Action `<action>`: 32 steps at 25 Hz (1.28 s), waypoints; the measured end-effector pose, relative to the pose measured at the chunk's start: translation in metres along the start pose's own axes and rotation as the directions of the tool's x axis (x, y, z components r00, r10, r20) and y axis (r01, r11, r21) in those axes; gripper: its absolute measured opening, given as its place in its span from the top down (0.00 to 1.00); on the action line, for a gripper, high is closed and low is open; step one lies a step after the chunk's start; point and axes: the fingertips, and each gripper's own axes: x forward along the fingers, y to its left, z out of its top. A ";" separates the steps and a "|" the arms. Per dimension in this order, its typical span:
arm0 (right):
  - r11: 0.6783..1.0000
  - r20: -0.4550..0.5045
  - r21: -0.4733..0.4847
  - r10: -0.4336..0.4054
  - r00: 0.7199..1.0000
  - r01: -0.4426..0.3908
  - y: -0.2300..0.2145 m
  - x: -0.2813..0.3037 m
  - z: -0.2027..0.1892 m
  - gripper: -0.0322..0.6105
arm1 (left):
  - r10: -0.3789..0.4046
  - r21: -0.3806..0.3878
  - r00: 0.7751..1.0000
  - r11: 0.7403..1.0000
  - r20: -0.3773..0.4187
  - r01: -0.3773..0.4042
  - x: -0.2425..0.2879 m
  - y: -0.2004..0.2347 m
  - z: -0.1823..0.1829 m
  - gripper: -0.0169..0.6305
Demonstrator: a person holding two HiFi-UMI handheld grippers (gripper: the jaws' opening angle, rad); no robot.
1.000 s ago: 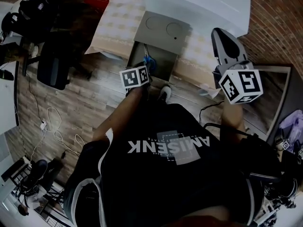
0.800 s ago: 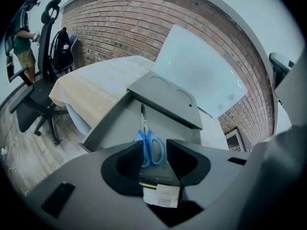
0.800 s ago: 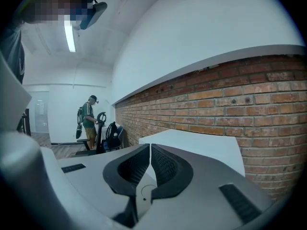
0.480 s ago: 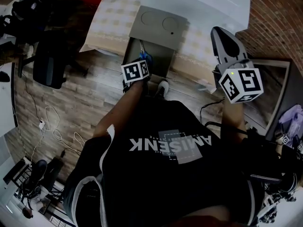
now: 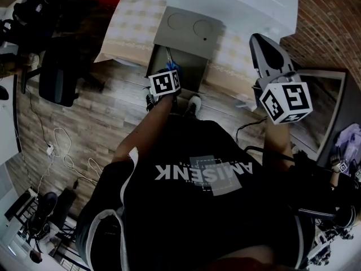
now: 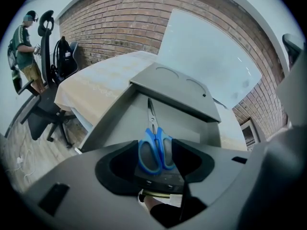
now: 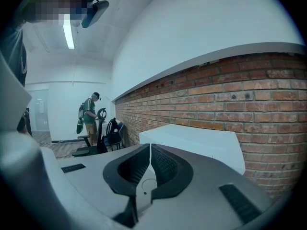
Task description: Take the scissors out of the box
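left gripper (image 6: 157,150) has just been opening its jaws and they're wide now, with the blue handles of the scissors (image 6: 149,156) sitting right between the pads but not squeezed, while the right gripper (image 7: 149,164) has its jaws closed together on nothing. only readable writing is "amisenk" on the person's black shirt (image 5: 200,174). the scissors lie flat in the grey box (image 6: 196,128), thin silver blades closed and pointing away from the gripper.

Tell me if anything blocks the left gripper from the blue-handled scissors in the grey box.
Nothing visible does. The left gripper's jaws have just been opening; the blue-handled scissors show between them, ungripped, lying uncovered in the open grey box.
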 end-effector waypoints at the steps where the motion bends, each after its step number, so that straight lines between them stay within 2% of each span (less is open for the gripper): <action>1: 1.000 0.000 0.000 0.000 1.000 0.000 0.000 -0.001 0.000 0.88 | -0.007 0.001 1.000 1.000 -0.002 0.007 0.000 -0.002 0.000 0.64; 4: 1.000 -0.001 0.002 -0.003 1.000 0.003 0.000 -0.002 -0.001 0.88 | -0.016 0.011 1.000 1.000 -0.016 0.016 0.000 -0.006 -0.002 0.63; 11: 1.000 0.002 0.010 -0.001 1.000 0.001 -0.001 -0.006 -0.006 0.88 | 0.053 0.054 0.998 0.997 -0.027 -0.051 0.013 -0.002 -0.006 0.63; 14: 1.000 0.006 0.012 -0.008 1.000 0.008 -0.002 -0.008 -0.006 0.88 | 0.061 0.101 0.998 0.993 -0.025 -0.059 0.022 -0.005 -0.004 0.63; 18: 1.000 0.012 0.011 -0.017 1.000 0.017 -0.005 -0.015 -0.001 0.88 | 0.073 0.108 0.996 0.992 -0.052 -0.067 0.024 -0.003 -0.010 0.63; 24: 1.000 0.015 0.020 -0.024 1.000 0.023 -0.008 -0.020 -0.005 0.88 | 0.078 0.137 0.996 0.988 -0.046 -0.071 0.028 -0.004 -0.009 0.63; 26: 0.999 0.019 0.024 -0.026 0.999 0.025 -0.008 -0.022 -0.004 0.88 | 0.101 0.169 0.994 0.981 -0.049 -0.091 0.029 -0.002 -0.009 0.64; 28: 0.999 0.024 0.027 -0.031 0.999 0.030 -0.007 -0.025 -0.003 0.88 | 0.121 0.200 0.991 0.974 -0.051 -0.108 0.030 0.001 -0.009 0.69; 32: 0.998 0.032 0.031 -0.051 0.998 0.050 -0.011 -0.033 0.000 0.88 | 0.118 0.219 0.991 0.970 -0.060 -0.102 0.029 0.001 -0.009 0.69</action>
